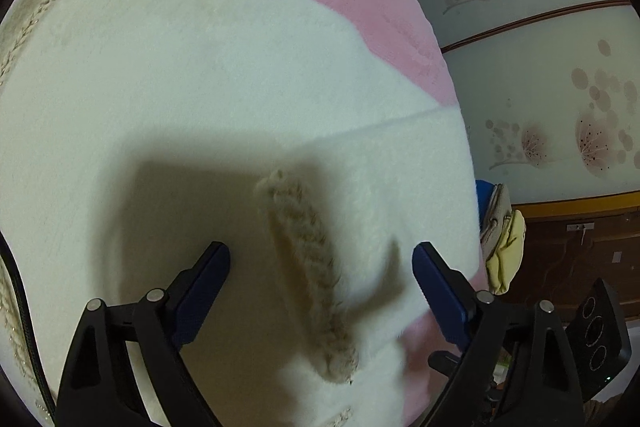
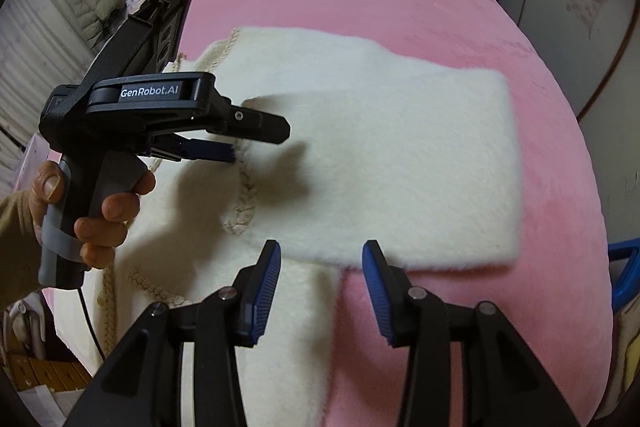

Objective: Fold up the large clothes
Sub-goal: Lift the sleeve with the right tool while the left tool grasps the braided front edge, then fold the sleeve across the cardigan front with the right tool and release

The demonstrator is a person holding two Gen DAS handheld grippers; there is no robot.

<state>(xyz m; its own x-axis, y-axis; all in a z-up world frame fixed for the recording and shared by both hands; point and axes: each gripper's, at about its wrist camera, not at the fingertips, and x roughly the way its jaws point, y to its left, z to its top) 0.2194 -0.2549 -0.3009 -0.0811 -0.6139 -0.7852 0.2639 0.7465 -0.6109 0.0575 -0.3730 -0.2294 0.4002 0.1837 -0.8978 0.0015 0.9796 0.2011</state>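
Thing to fold: a fluffy white coat (image 2: 384, 163) with a beige braided trim (image 2: 244, 203). It lies spread out on the pink bed (image 2: 460, 7).

Where it is: near the close edge of the bed. One part, I think a sleeve, is already folded across the body. Its end points toward the right edge of the bed.

Left claw (image 1: 320, 267): released, jaws wide apart. Nothing is between them. It hangs just over the braided trim (image 1: 308, 267) and its shadow falls on the coat (image 1: 180, 67). In the right wrist view a hand (image 2: 100, 211) holds its grip.

Right claw (image 2: 320, 259): partly apart, with nothing in it. It sits over the close edge of the folded part.

Step in hand: it looks like the left claw is about to pinch the coat near the trim, to make the next fold.

How to do it well:
- Go down softly until both pads sit on either side of the cloth edge.
- Grab the trim and the fluffy layer together. The fur is thick and can slip.
- Lift only a little, so the folded part stays flat.
- The right claw can press down on the fold to keep it in place.

What could go wrong: pinching only fluff, or dragging the whole coat across the bed.
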